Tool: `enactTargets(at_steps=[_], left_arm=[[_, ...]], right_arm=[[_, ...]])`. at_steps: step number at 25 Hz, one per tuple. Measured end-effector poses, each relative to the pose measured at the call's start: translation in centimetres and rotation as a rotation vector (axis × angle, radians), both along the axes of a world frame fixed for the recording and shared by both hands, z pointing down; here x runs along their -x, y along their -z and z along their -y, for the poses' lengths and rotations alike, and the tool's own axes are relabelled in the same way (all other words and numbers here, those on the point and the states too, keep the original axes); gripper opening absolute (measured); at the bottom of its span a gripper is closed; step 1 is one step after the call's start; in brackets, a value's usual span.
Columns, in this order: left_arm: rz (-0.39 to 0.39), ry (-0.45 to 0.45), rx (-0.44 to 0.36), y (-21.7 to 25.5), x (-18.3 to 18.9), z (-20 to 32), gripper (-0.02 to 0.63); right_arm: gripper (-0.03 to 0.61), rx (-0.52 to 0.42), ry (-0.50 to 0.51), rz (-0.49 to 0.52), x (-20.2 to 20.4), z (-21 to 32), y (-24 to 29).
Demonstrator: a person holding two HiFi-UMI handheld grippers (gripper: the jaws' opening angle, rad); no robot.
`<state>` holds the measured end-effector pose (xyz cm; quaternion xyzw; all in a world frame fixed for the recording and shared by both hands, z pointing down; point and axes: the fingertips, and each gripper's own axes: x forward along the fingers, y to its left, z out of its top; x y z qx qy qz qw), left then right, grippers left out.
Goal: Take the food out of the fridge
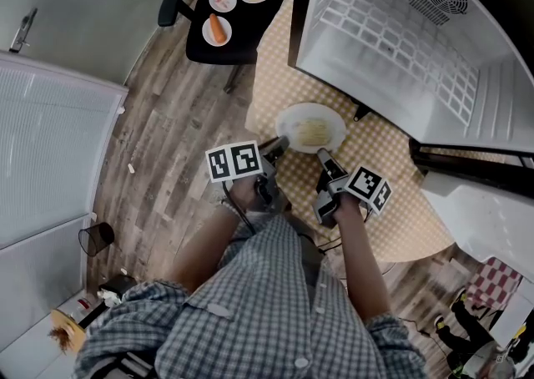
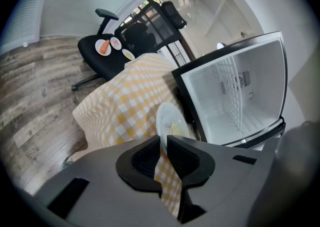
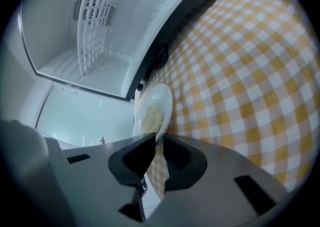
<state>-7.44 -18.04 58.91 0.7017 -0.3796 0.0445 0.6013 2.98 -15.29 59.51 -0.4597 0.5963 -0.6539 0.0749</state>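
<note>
The plate [image 1: 310, 127], pinched at its near rim by the left tool [image 1: 278, 147] and the right tool [image 1: 322, 154], is over the checked worktop [image 1: 275, 77]. The cloth lies bare ahead and to the left, towards the office chair [image 1: 219, 48]. On the right the open fridge [image 1: 400, 43] blocks the way, its dark frame just beside the plate. Three small plates [image 1: 217, 30] crowd the chair's seat. Wooden floor [image 1: 167, 144] lies open beside the worktop.

words: none can be read | numbers: none can be read | signs: only black-and-white square patterns are seen, on the left cube [image 1: 234, 161] of the left gripper [image 1: 278, 145] and on the right cube [image 1: 370, 187] of the right gripper [image 1: 321, 154]
</note>
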Motion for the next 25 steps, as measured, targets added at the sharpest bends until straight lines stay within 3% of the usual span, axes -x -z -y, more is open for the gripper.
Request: enactTargets(at_steps=[6,14,16,21,25], left_arm=[[0.080,-0.069,0.004,-0.9,-0.1,-0.1,0.067],[0.057,-0.057,0.009,-0.4,0.8,-0.3,0.091],[0.081,-0.071,0.003,-0.2,1.3,-0.6,0.091],[0.133,-0.155,-0.098,2.2,1.2,-0.5,0.063],[0.180,-0.250,-0.241,5.5,-0.1,0.0,0.008]], right_arm=[[0.032,0.003,0.029,-0.005,0.1,-0.1,-0.2],[0.037,-0.016,0.015,-0.074,-0.8,0.1,0.0],[0.037,-0.022,0.024,-0.098,-1.2,-0.1,0.2],[0.037,-0.125,0.057,-0.239,-2.9,-0.2,2.3],[0.029,-0.204,0.086,-0.392,-4.9,-0.6,4.5]])
